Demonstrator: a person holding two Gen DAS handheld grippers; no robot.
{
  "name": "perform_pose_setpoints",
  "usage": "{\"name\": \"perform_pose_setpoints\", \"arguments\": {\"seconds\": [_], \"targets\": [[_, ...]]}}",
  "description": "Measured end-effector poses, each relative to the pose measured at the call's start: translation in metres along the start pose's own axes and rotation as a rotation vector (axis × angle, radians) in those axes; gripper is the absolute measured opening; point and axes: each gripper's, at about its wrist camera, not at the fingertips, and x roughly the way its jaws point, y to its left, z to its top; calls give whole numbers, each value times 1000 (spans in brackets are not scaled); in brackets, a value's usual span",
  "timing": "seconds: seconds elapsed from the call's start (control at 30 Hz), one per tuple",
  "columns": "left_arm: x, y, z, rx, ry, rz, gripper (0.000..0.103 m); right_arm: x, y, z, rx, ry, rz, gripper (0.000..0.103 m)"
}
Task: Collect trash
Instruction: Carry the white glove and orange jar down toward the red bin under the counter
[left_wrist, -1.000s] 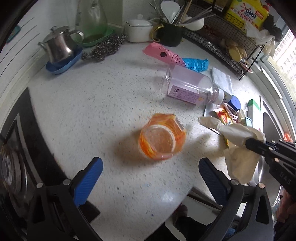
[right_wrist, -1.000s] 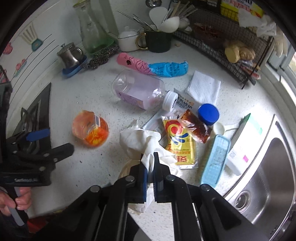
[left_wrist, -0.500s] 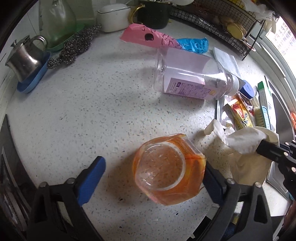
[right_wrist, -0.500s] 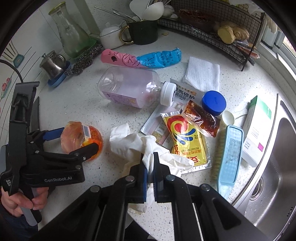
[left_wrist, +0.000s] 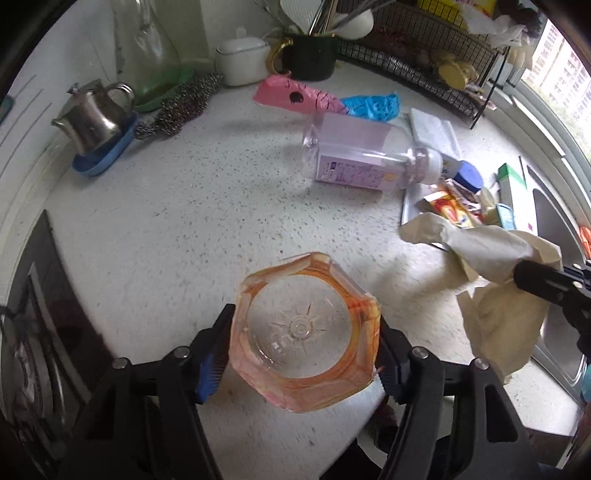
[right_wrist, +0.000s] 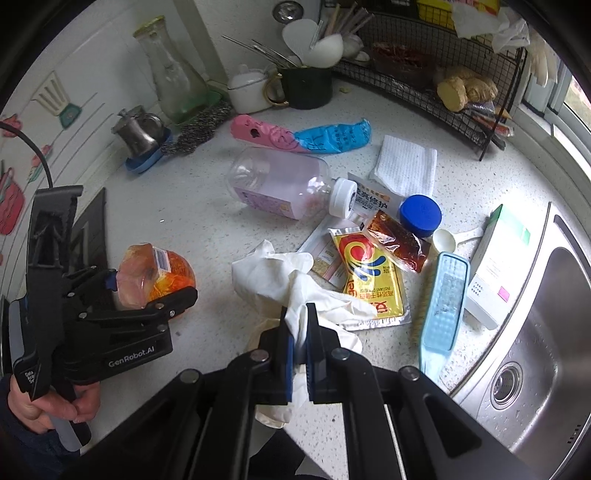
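Left gripper clamps an orange plastic cup; right gripper pinches a white latex glove above the countertop.

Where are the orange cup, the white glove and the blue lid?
orange cup (left_wrist: 304, 332): left wrist view, clear base.
white glove (right_wrist: 273, 273): right wrist view, crumpled palm.
blue lid (right_wrist: 420, 215): right wrist view, top face.

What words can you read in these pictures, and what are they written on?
"GenRobot.AI": on the left gripper body.
"INSTANT": upside down on the yellow sachet; the other words on it are too small to read.
Chinese characters on the white packet beside the clear bottle: I cannot read them surely.
Bottle label, blue wrapper, barcode on the orange cup, white box: too small or blurred.
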Motion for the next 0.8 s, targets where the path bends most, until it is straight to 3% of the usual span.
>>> {"name": "perform_pose_setpoints", "arguments": {"seconds": [0.5, 0.8], "targets": [[-116, -66, -135, -253, -87, 125, 66, -93, 13, -98, -239, -69, 182, 5], [-149, -105, -217, -341, -74, 180, 66, -122, 17, -162, -318, -58, 250, 5]]}}
